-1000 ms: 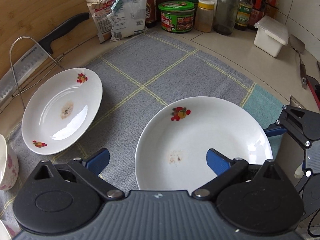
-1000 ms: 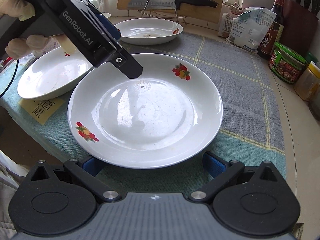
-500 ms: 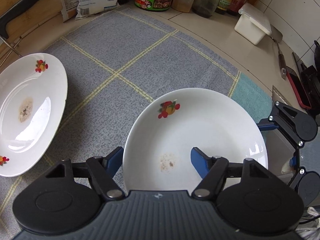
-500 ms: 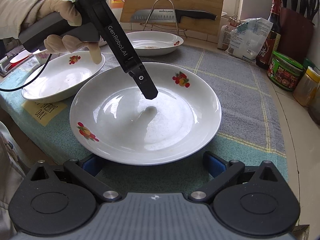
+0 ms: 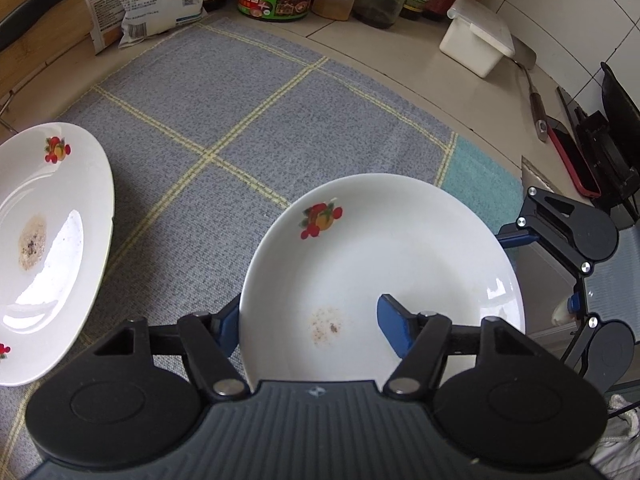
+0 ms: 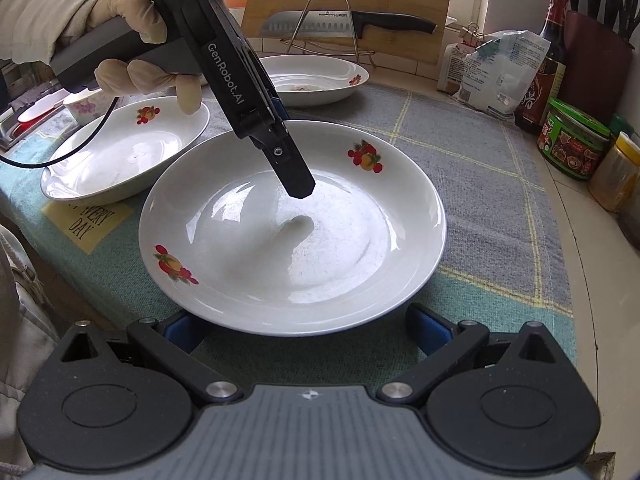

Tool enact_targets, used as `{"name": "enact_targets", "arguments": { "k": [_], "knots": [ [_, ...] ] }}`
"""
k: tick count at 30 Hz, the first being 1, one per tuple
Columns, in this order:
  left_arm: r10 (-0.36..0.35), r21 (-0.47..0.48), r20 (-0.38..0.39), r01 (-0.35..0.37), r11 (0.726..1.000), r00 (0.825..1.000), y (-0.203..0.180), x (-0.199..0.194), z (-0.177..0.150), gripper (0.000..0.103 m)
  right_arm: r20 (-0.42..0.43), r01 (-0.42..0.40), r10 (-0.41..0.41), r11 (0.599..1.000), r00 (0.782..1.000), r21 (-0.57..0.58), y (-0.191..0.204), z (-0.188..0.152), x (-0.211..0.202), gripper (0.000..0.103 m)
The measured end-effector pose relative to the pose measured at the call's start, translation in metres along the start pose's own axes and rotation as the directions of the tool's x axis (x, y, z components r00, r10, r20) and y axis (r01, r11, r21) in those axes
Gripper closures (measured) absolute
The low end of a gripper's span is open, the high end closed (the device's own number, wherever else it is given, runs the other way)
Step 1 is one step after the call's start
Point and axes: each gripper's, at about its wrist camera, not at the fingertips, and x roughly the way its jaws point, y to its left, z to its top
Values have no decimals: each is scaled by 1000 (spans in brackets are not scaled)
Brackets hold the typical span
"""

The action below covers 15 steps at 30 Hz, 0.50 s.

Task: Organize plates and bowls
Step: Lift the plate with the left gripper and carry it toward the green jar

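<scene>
Left wrist view: the left tongs [image 5: 310, 320] straddle the rim of a shallow white porcelain plate with a red fruit motif [image 5: 384, 264], one blue pad outside the rim, the other over the plate's well — the jaws are closing with the rim between them, and whether the pads yet press on it cannot be told. The plate sits on a grey woven mat with yellow grid lines [image 5: 248, 120] spread over the worktop [image 5: 400, 60]. A second white plate with a brownish smear [image 5: 48, 240] lies apart to its left.

Right wrist view: the right tongs [image 6: 304, 330] stand apart, their blue pads low at the plate's near rim — one under its edge, one beside it. A gloved hand [image 6: 132, 52] holds the left tool above. A third white plate [image 6: 124, 152] rests alongside.
</scene>
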Motion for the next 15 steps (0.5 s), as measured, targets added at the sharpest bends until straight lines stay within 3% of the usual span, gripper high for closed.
{"name": "enact_targets", "arguments": {
  "k": [15],
  "knots": [
    [4, 3, 1, -4, 1000, 1000, 0, 2, 0, 36, -16, -40, 39, 998, 999, -49, 3, 8, 3, 0]
  ]
}}
